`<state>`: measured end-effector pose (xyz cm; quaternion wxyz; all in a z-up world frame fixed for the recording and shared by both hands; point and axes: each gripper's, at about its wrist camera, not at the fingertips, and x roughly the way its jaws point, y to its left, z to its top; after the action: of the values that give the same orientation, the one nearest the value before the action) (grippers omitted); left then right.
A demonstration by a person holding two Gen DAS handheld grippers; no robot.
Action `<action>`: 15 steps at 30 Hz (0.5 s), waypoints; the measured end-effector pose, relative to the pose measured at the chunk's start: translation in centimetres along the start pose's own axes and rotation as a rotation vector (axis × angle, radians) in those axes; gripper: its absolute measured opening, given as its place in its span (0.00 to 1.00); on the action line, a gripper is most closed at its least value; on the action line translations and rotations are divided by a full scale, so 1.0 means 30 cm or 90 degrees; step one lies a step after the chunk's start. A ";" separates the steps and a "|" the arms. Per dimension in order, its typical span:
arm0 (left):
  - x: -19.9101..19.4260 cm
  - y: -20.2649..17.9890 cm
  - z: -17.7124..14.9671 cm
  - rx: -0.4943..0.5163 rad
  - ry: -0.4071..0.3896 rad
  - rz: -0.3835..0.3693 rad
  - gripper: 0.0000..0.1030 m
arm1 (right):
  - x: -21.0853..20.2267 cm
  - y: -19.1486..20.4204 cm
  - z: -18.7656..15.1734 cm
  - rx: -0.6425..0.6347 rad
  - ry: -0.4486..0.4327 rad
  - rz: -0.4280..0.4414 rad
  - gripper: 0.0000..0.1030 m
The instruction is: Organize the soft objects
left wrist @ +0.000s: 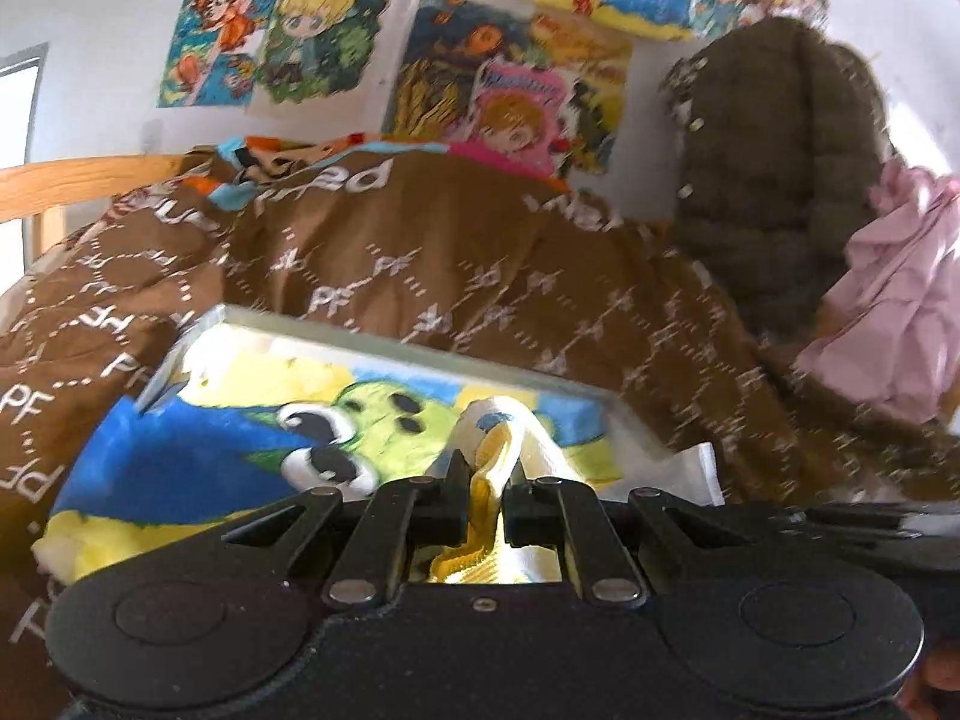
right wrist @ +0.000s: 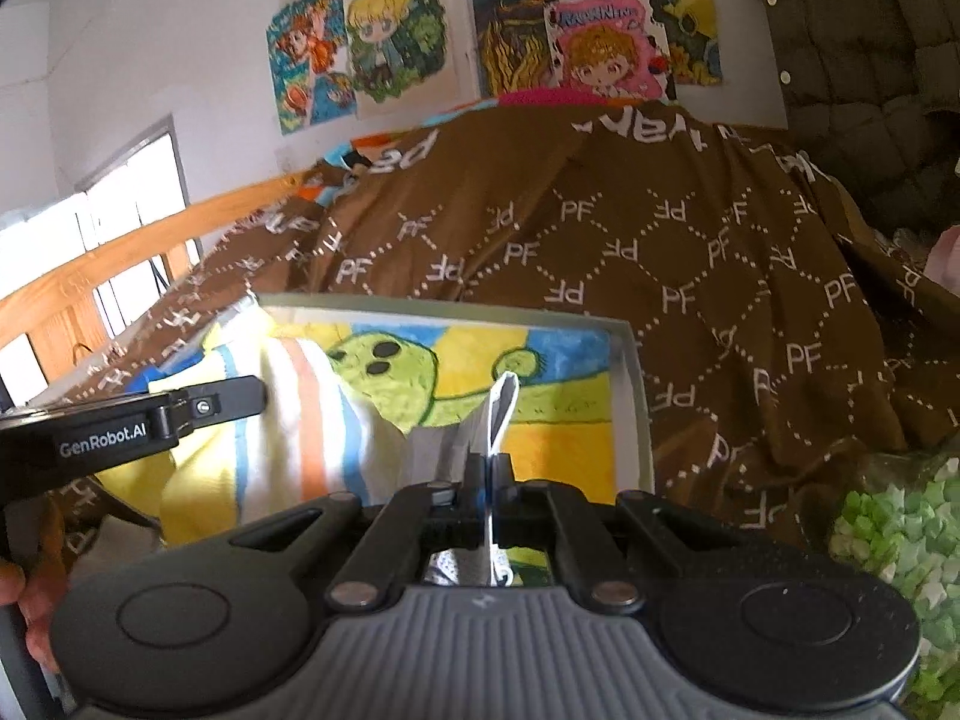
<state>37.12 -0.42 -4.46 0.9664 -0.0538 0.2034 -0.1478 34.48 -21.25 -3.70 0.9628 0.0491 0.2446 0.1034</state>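
Left gripper [left wrist: 483,468]: black jaws nearly closed, pinching a bunched fold of soft towel [left wrist: 198,450], its yellow ribbed edge and white backing squeezed up between the pads. Right gripper [right wrist: 483,468]: jaws fully closed on a thin, flat corner of the same towel, a white sliver standing upright above the tips. Towel itself fluffy and printed with a green cartoon animal on blue and yellow, one part turned over to show white with orange and pale blue stripes. Spread over and into a shallow grey box [right wrist: 630,384] with straight, thin walls, just ahead of both grippers. Beneath and behind the box, a brown blanket [right wrist: 690,228], smooth and rumpled, patterned with dotted white diamonds and repeated letters. Left of the box, a curved wooden rail [right wrist: 120,240], glossy and orange-toned. Beyond the box on the white wall, bright posters [right wrist: 390,42] of cartoon figures. Right of the box, a dark quilted jacket [left wrist: 774,168] hanging puffy, with a crumpled pink cloth [left wrist: 894,312] beside it. Nearer, right of the box, something green and white with a knobbly texture [right wrist: 894,534].
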 end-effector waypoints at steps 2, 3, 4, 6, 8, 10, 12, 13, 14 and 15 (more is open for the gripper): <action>0.010 0.003 -0.004 0.007 0.016 0.020 0.10 | 0.007 0.000 -0.005 -0.002 0.012 -0.007 0.02; 0.013 0.001 -0.004 0.010 0.022 0.026 0.11 | 0.011 -0.003 -0.005 -0.003 0.017 -0.010 0.02; 0.017 0.001 -0.006 0.013 0.030 0.030 0.11 | 0.014 -0.003 -0.007 -0.003 0.021 -0.013 0.02; 0.025 0.000 -0.009 0.018 0.044 0.035 0.12 | 0.015 -0.007 -0.008 -0.001 0.024 -0.016 0.03; 0.031 -0.005 -0.016 0.027 0.059 0.043 0.13 | 0.015 -0.010 -0.008 0.001 0.027 -0.018 0.04; 0.035 -0.008 -0.020 0.030 0.070 0.047 0.16 | 0.017 -0.011 -0.008 0.001 0.030 -0.019 0.05; 0.039 -0.015 -0.020 0.031 0.076 0.052 0.18 | 0.018 -0.012 -0.009 0.000 0.033 -0.021 0.08; 0.038 -0.016 -0.020 0.032 0.077 0.054 0.19 | 0.019 -0.012 -0.009 0.000 0.035 -0.021 0.09; 0.037 -0.017 -0.020 0.031 0.078 0.058 0.20 | 0.020 -0.012 -0.009 0.000 0.036 -0.022 0.09; 0.035 -0.019 -0.018 0.030 0.079 0.062 0.25 | 0.019 -0.013 -0.008 0.000 0.038 -0.022 0.10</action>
<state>37.67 -1.32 -5.26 0.9588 -0.0119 0.2622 -0.1084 34.92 -21.48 -4.25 0.9568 0.0416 0.2737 0.0885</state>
